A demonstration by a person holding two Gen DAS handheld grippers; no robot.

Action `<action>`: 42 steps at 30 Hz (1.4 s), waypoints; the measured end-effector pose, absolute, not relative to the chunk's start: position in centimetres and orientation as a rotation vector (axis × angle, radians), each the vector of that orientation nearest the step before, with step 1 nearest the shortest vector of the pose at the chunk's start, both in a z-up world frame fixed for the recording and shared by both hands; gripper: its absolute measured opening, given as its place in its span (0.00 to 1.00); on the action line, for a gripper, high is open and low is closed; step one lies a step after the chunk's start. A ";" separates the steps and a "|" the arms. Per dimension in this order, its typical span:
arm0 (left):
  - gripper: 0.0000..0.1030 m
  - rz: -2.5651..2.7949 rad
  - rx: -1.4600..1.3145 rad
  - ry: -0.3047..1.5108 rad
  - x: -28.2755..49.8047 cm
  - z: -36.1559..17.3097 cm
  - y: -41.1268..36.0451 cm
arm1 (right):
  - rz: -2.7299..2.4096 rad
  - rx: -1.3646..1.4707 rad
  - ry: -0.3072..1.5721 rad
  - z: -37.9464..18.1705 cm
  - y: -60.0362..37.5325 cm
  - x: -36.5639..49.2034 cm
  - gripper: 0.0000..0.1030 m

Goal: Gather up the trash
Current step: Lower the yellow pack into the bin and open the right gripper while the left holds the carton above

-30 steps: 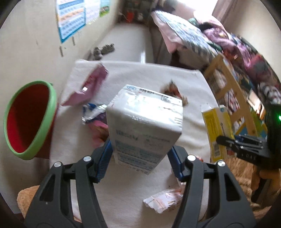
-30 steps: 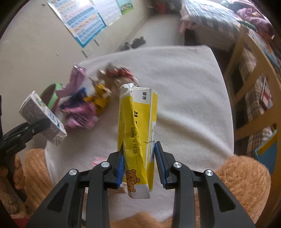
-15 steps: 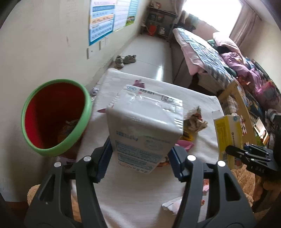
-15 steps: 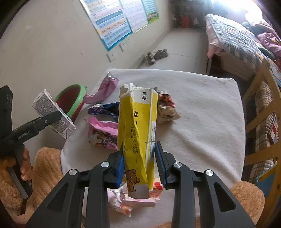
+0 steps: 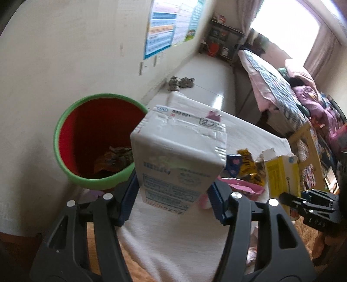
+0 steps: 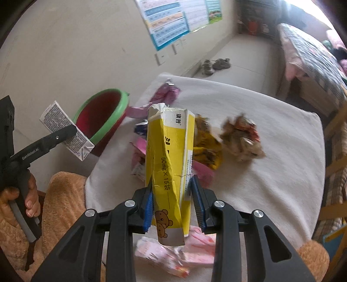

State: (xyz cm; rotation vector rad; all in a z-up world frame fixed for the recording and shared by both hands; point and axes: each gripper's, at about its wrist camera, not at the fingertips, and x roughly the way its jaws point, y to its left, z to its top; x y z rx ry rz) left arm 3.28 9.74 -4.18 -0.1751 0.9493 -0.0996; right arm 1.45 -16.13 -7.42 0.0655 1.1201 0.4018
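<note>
Left wrist view: bin (image 5: 65, 134) now nearer; left claw (image 5: 173, 191) grips carton (image 5: 177, 160), right claw (image 6: 173, 208) box (image 6: 169, 160).

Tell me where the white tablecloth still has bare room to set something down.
The white tablecloth is bare on its right half, from the brown crumpled wrapper to the right edge, and along the far edge. The left side by the green-rimmed bin is crowded with wrappers; pink packets clutter the near edge.

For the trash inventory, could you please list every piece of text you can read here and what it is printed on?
"823 621": top of the white carton.
"50mg × 15袋" and "康": yellow box.
"GenRobot.AI": left gripper, on its arm.
Wall posters and the carton's small side print: too blurred to read.
</note>
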 end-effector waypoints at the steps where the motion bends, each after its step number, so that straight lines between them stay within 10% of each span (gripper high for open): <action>1: 0.55 -0.087 -0.181 0.947 3.3 -4.2 10.4 | 0.417 0.059 1.121 -7.4 -15.4 1.9 0.30; 28: 0.55 0.159 -0.432 0.910 2.6 -6.0 24.1 | 0.663 -0.149 1.123 -9.4 7.7 13.0 0.31; 36: 0.55 0.151 -0.432 0.904 3.4 -6.1 24.1 | 0.614 -0.079 1.124 -9.4 6.9 13.8 0.58; 42: 0.55 0.136 -0.402 0.912 5.7 -6.7 23.5 | 0.595 -0.008 1.100 -7.7 2.3 11.5 0.59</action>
